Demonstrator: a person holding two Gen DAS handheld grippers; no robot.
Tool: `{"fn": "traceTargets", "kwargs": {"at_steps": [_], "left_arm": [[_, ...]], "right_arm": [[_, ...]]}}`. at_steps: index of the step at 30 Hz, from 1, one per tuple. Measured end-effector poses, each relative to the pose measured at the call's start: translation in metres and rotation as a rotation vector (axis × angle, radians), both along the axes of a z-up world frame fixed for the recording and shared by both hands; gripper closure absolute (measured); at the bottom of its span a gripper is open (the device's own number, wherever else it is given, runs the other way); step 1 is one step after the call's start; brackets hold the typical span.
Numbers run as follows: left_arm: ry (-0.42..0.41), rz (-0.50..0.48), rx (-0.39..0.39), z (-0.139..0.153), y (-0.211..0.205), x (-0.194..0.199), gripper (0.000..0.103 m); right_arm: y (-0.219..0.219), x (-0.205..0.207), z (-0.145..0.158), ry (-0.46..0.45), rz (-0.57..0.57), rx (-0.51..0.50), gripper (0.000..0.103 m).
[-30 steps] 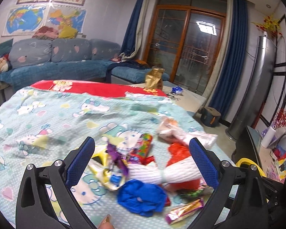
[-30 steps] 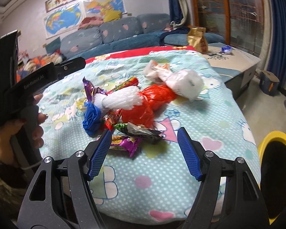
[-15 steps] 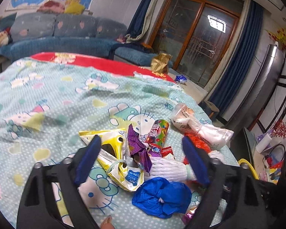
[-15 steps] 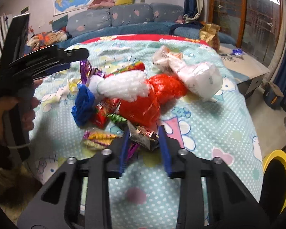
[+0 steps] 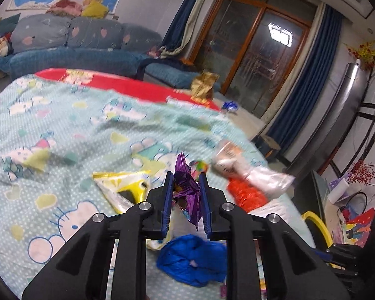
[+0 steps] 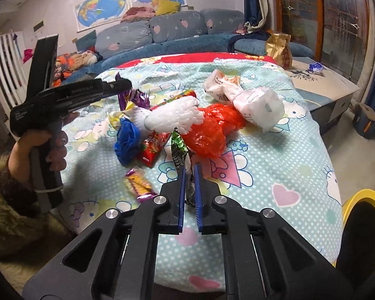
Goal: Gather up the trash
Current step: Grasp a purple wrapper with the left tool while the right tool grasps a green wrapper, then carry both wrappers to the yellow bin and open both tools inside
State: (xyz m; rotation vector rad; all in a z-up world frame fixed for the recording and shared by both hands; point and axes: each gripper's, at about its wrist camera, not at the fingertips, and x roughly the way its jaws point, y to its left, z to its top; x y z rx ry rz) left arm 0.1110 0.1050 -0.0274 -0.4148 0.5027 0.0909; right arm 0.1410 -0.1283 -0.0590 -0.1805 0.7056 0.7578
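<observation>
A pile of trash lies on the Hello Kitty blanket (image 6: 275, 170). My left gripper (image 5: 186, 177) is shut on a purple foil wrapper (image 5: 185, 187) and holds it above the blanket; the same wrapper shows in the right wrist view (image 6: 135, 98). My right gripper (image 6: 190, 168) is shut on a green and silver wrapper (image 6: 178, 150), lifted off the blanket. Still lying there are a blue bag (image 6: 126, 142), a red bag (image 6: 207, 130), a white foam net (image 6: 172, 118), a white bag (image 6: 250, 100), a red wrapper (image 6: 153, 147) and a purple-yellow wrapper (image 6: 138, 185).
A yellow-rimmed bin (image 6: 362, 225) stands on the floor to the right of the table, also in the left wrist view (image 5: 315, 225). A yellow and white packet (image 5: 125, 190) lies left of the pile. A gold bag (image 6: 278, 48) stands at the far end.
Both grippers went from open to shut. The left closed on the purple wrapper and raised it. The right closed on the green and silver wrapper and lifted it.
</observation>
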Motion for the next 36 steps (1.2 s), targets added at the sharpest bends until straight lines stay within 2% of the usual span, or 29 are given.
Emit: {"fn": "traceTargets", "kwargs": {"at_steps": [8,13,36], "left_arm": [[-0.101,-0.042,0.027,0.037,-0.018,-0.018,0.084],[-0.126,-0.085,0.032,0.049,-0.032,-0.022,0.084],[-0.145,-0.284,0.077,0.058,-0.107,-0.023,0.084]], "right_arm": [[-0.013,-0.009,0.02,-0.031,-0.01,0.07,0.099],[-0.019,-0.014,0.031,-0.054,-0.025,0.095,0.099],[-0.081,-0.008,0.057,-0.103,-0.199,0.169,0.099]]}}
